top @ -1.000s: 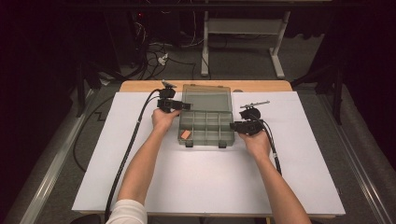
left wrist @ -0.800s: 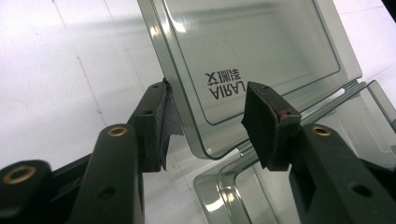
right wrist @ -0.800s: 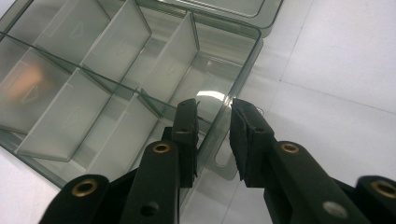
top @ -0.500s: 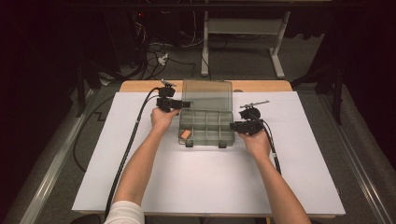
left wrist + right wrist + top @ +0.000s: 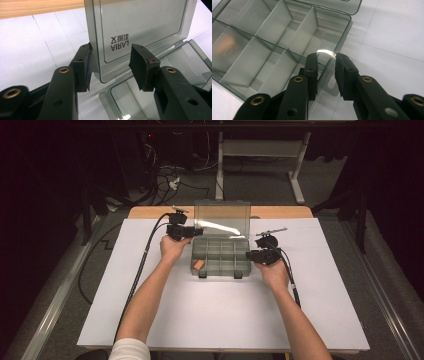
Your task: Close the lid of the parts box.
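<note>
**Lid up, both grippers at the organizer box**

Nearest you, your forearms come in over the white sheet that covers the table. Your right gripper sits at the right side of the clear organizer box. In the right gripper view, its jaws stand narrow astride the box's side wall, one jaw inside the corner compartment and one outside; a small gap shows on each side of the wall, so you cannot be sure that the pads press on it.

The box lies in the middle of the sheet, its divided compartments open to the camera. A small orange piece lies in the front-left compartment, the one closest to your left hand.

Farther off, your left gripper is at the left edge of the raised lid, which stands nearly upright from the back of the box. Its jaws have just been closing and are now about half open, with the corner of the lid between them. One pad touches the lid's edge; the other pad stands off its face.

Beyond the lid, the bare wooden table edge shows.
</note>
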